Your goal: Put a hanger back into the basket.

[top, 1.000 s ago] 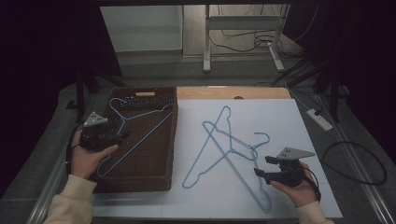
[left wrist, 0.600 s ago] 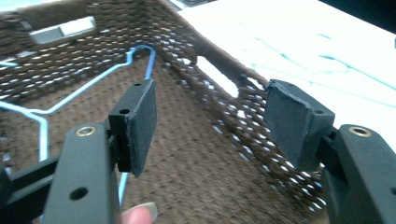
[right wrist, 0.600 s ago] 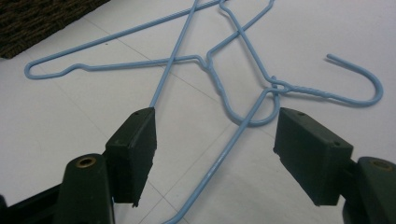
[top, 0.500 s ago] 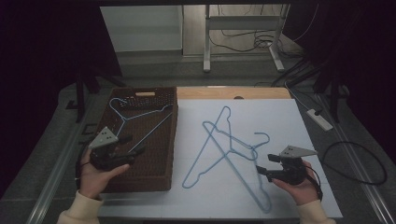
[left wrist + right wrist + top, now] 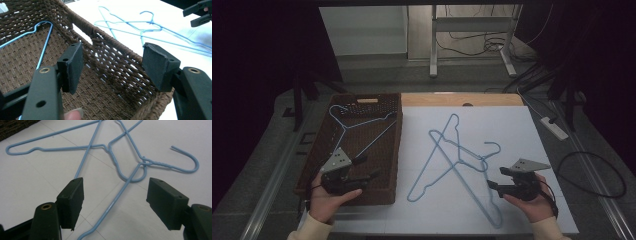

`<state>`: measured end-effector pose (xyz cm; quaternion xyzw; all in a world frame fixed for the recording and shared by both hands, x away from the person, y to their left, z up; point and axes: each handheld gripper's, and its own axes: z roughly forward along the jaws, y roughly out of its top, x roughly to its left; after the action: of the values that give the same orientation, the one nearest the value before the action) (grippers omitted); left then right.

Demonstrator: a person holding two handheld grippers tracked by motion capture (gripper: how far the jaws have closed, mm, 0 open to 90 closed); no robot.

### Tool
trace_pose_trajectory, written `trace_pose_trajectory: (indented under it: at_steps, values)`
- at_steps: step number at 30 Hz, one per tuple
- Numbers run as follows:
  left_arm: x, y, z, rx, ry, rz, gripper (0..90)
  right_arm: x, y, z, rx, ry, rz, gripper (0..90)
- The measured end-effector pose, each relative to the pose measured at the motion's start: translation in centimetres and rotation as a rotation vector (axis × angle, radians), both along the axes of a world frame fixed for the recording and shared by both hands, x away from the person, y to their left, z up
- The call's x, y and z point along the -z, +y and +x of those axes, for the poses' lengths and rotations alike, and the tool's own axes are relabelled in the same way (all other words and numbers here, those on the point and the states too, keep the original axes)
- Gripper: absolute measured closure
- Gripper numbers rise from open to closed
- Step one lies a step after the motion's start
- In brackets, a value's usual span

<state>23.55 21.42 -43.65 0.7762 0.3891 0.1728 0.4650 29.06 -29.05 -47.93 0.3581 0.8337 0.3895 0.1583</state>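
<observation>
Right gripper point(image 5: 115, 205), jaws spread wide and holding nothing, poised low over the white surface point(image 5: 512, 125) above two crossed blue wire hangers point(image 5: 452, 160). Between the jaws in the right gripper view: one long straight wire running up from below, toward the twisted neck point(image 5: 150, 162) just ahead of the right jaw; hook point(image 5: 190, 162) curling away beyond that jaw. For a sound pick: lower until both pads straddle a single wire, close near the neck where the twist gives purchase, and keep the second hanger's crossing bar out of the bite; lift slowly, since the two frames look interlocked at the loop ahead of the jaws, though whether they truly snag cannot be told from here.

Left gripper point(image 5: 112, 67), jaws likewise wide and empty, set astride the near right wall of the brown woven basket point(image 5: 389, 150). Third blue hanger point(image 5: 42, 37) lying flat on the basket floor, ahead and to the left of the left jaw.

Compared with half a second ago: left gripper drawn farther toward the basket's near right corner and turned more toward the open surface; right gripper nearly in place, with jaws now pointed more squarely at the long wire. Hangers on the surface and in the basket unmoved.
</observation>
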Motion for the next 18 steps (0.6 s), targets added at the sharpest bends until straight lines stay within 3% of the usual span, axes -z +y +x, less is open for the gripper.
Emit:
trace_pose_trajectory:
  at_steps: [18]
  values:
    - [0.4, -1.4, -0.2, 0.028, 0.003, 0.011, 34.5, -0.3, -0.9, 0.2, 0.034, -0.016, 0.004, 31.4]
